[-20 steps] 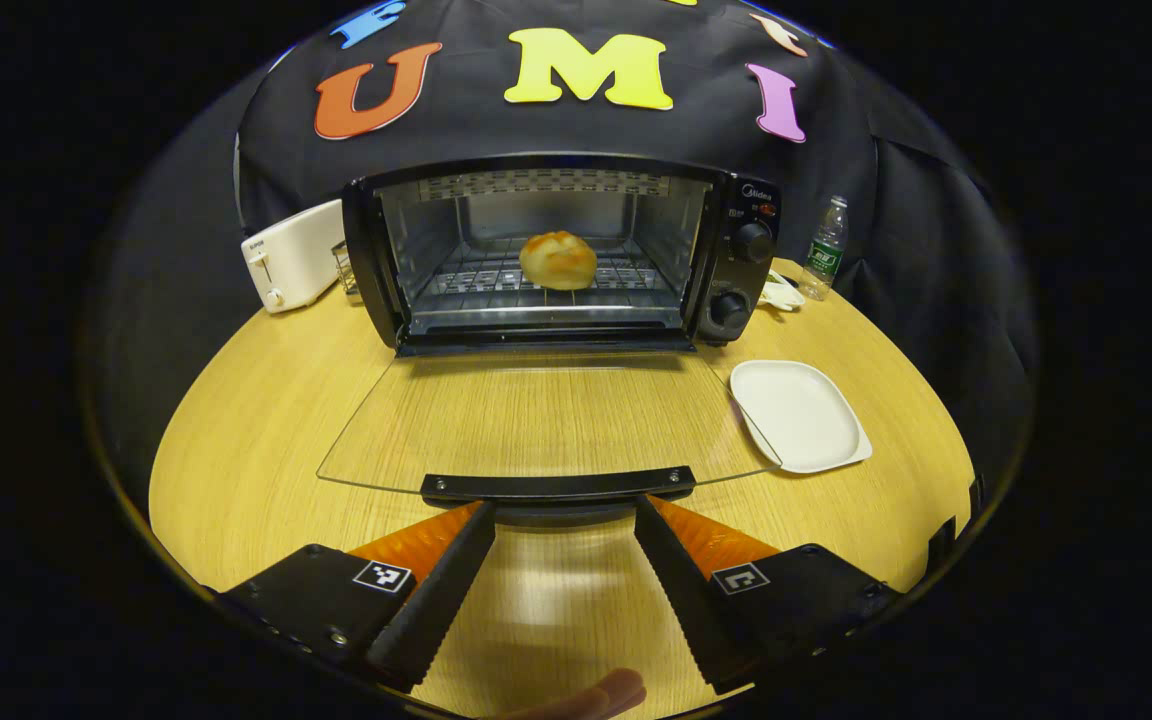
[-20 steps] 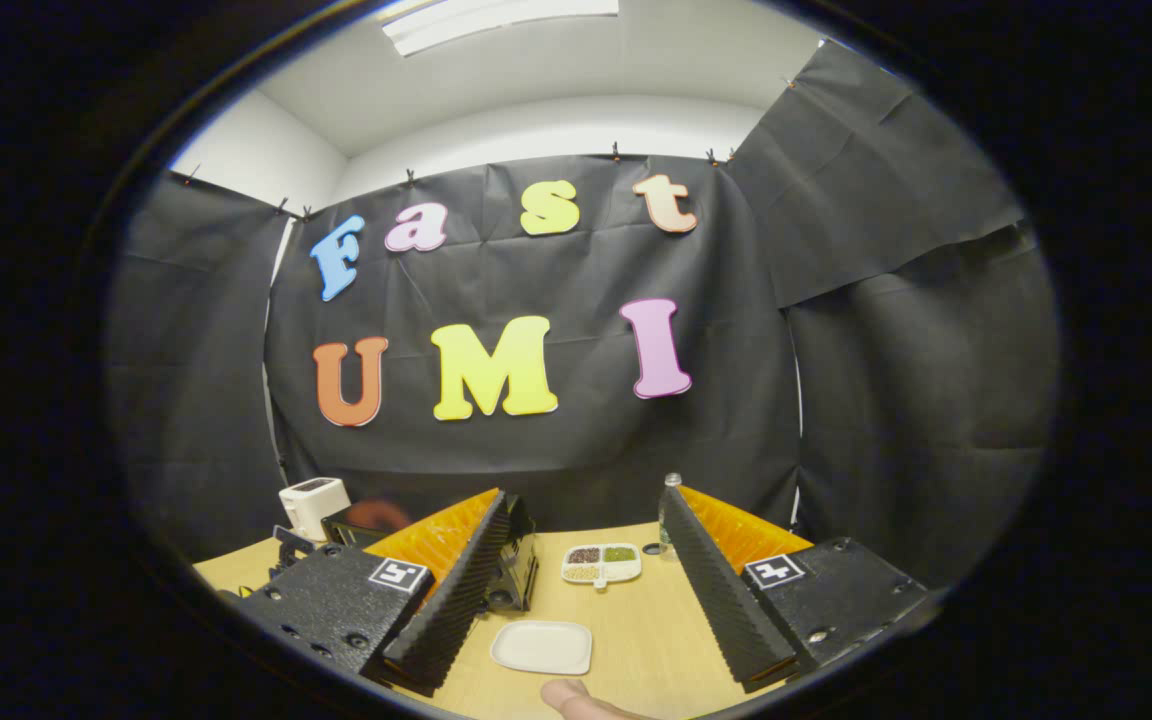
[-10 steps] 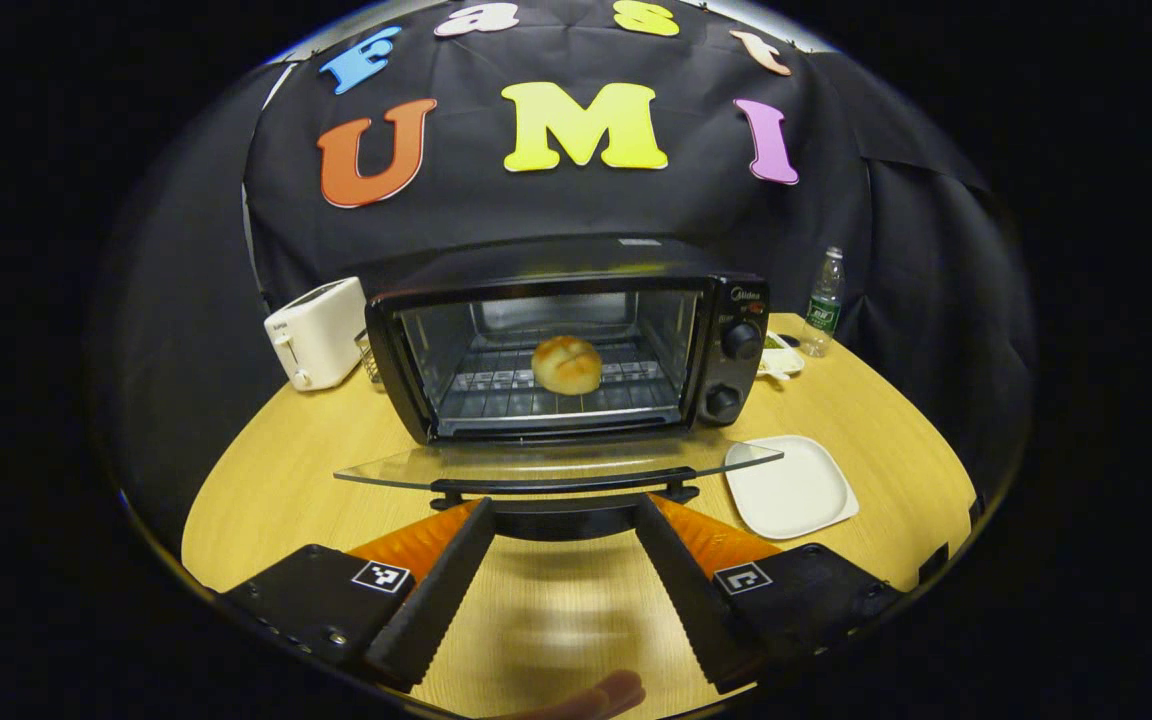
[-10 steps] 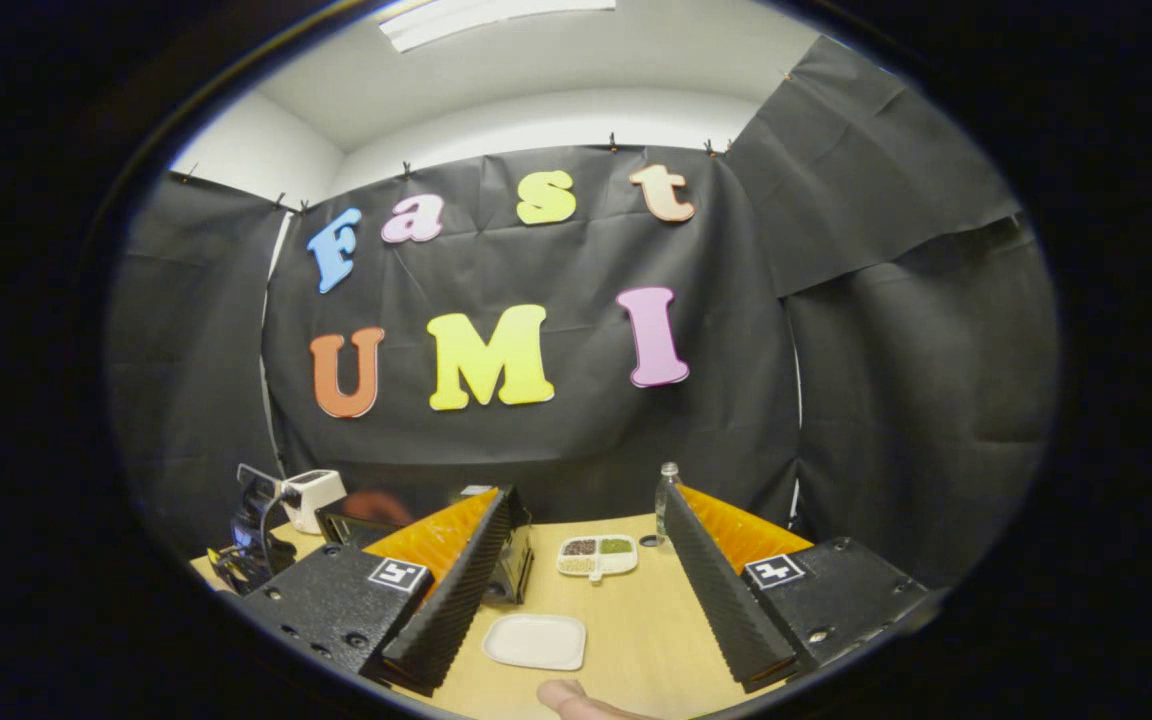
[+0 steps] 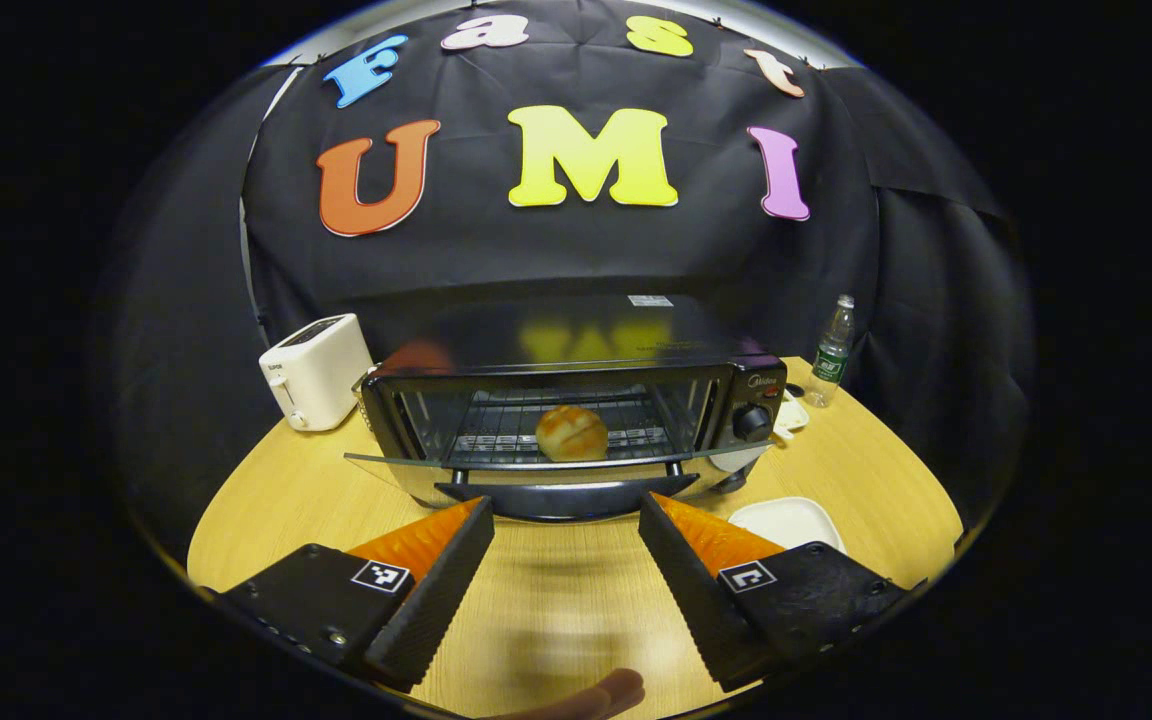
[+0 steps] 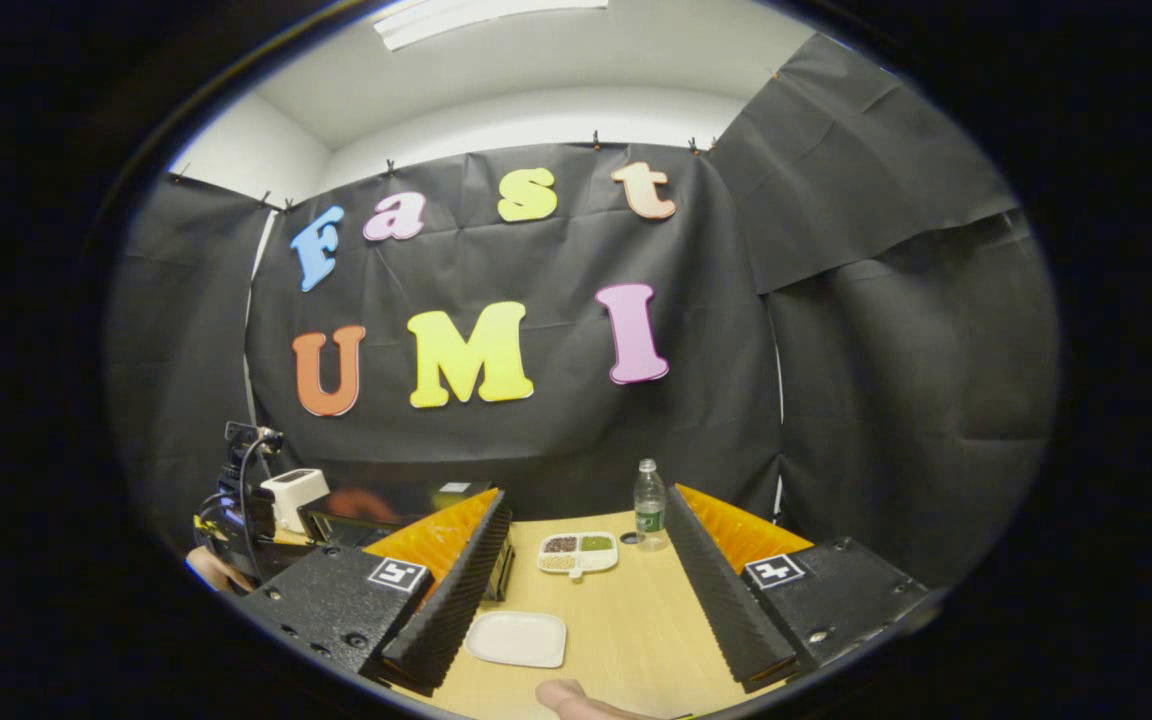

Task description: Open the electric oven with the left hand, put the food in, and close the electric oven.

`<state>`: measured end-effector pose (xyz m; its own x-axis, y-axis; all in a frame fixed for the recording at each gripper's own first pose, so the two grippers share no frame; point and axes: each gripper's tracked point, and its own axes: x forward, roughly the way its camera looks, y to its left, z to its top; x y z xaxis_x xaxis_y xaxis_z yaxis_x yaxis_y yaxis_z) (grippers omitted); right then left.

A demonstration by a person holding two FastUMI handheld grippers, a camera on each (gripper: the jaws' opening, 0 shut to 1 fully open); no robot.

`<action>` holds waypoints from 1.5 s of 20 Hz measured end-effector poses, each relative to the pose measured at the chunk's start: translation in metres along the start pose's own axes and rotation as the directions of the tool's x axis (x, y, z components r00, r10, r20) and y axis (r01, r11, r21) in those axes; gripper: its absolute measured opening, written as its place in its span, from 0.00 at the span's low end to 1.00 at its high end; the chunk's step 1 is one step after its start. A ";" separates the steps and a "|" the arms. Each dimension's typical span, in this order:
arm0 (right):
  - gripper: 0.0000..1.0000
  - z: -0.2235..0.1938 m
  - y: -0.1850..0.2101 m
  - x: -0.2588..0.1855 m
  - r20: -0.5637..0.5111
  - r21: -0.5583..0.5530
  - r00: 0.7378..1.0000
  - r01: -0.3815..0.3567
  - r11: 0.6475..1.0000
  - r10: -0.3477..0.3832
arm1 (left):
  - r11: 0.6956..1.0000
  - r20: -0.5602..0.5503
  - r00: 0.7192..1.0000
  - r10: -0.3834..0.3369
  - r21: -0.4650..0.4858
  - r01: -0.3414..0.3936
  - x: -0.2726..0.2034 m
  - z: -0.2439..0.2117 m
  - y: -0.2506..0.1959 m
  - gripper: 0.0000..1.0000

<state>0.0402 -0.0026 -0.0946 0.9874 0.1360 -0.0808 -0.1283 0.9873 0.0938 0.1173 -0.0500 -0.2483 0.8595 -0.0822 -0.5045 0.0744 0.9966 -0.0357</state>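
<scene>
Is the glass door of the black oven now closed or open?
Open: the black electric oven's glass door tilts away from its frame, bread roll visible above it.

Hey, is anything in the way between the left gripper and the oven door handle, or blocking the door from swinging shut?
Nothing visible. The left gripper sits open right at the door handle, and the bread roll lies well inside on the rack, away from the half-raised glass door.

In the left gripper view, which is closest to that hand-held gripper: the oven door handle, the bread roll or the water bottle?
1. Oven door handle, just ahead of the fingertips.
2. Bread roll, inside on the rack.
3. Water bottle, far back right.
</scene>
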 end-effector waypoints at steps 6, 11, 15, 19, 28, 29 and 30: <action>0.94 -0.006 0.005 -0.002 -0.020 -0.010 1.000 -0.006 1.000 0.006 | 1.000 0.031 1.000 -0.002 -0.009 0.002 -0.003 0.008 0.002 0.96; 0.94 -0.002 0.007 -0.007 -0.017 -0.014 1.000 -0.004 1.000 0.003 | 1.000 0.083 0.997 -0.008 -0.014 0.009 -0.026 0.018 0.003 0.96; 0.94 0.004 0.010 -0.015 -0.008 -0.016 1.000 0.000 1.000 0.000 | 1.000 0.143 0.990 -0.007 -0.002 0.008 -0.057 0.035 0.003 0.96; 0.94 0.014 0.011 -0.027 0.013 -0.028 1.000 0.007 1.000 -0.006 | 1.000 0.235 0.972 -0.002 -0.012 0.005 -0.096 0.060 0.005 0.96; 0.94 0.044 0.004 -0.060 0.071 -0.048 0.997 0.032 0.998 -0.029 | 0.997 0.441 0.895 0.069 -0.049 -0.053 -0.210 0.112 0.018 0.96; 0.94 0.047 0.002 -0.064 0.080 -0.053 0.996 0.039 0.998 -0.034 | 0.997 0.465 0.883 0.068 -0.051 -0.050 -0.222 0.115 0.018 0.96; 0.94 0.050 0.000 -0.068 0.087 -0.057 0.995 0.044 0.997 -0.039 | 0.998 0.486 0.871 0.063 -0.048 -0.046 -0.234 0.119 0.016 0.95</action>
<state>-0.0220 -0.0156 -0.0398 0.9959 0.0902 0.0020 -0.0903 0.9954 0.0330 -0.0222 -0.0152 -0.0285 0.9997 -0.0117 -0.0224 0.0105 0.9985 -0.0539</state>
